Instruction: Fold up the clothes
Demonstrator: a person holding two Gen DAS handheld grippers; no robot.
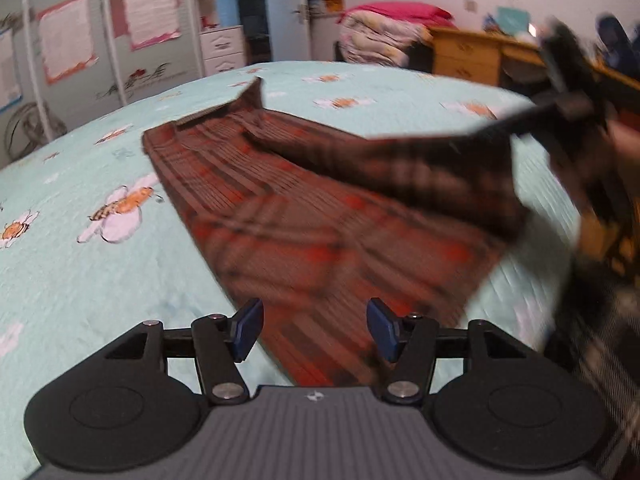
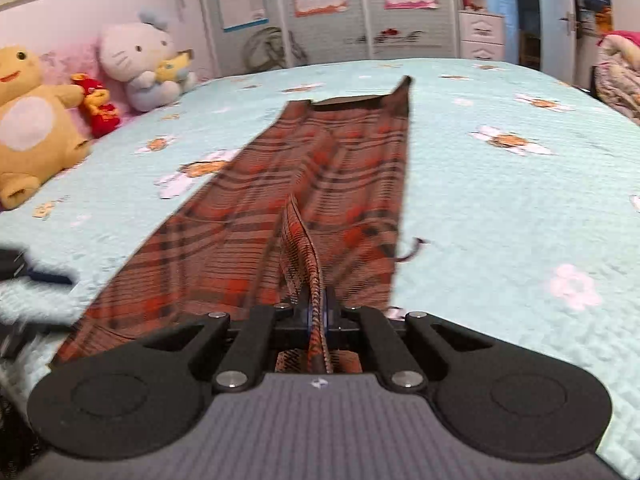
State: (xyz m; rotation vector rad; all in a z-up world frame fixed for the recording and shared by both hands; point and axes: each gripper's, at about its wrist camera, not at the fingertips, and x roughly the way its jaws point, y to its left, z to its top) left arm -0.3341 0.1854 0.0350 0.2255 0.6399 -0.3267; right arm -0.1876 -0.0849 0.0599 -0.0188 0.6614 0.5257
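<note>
Plaid garment (image 2: pixel 320 184) lies stretched out on the bed (image 2: pixel 500 208), long axis running straight away from the right tongs (image 2: pixel 318 312) twd the far end of the bed, where one corner sticks up a bit. Right tongs are clamped tight on the near edge, cloth pinched betw the blue pads & bunched into a ridge just ahead of them. From the left wrist view that same grip shows as a lifted flap of the garment (image 1: pixel 420 172), pulled up off the layer beneath by the right tongs (image 1: pixel 560 112). Blurry there, so they look to be moving.

Left tongs (image 1: pixel 316 330) hover w/ jaws wide apart, nothing in them, right over the near hem. Cloth is directly below & ahead, not touching the pads as far as I can tell.

So the left is the free one & nearest the loose near edge; I'd guess it needs to drop & pinch there, then both carry the near end along the long axis twd the far end. Risk: flap slips, fold goes skew.
</note>
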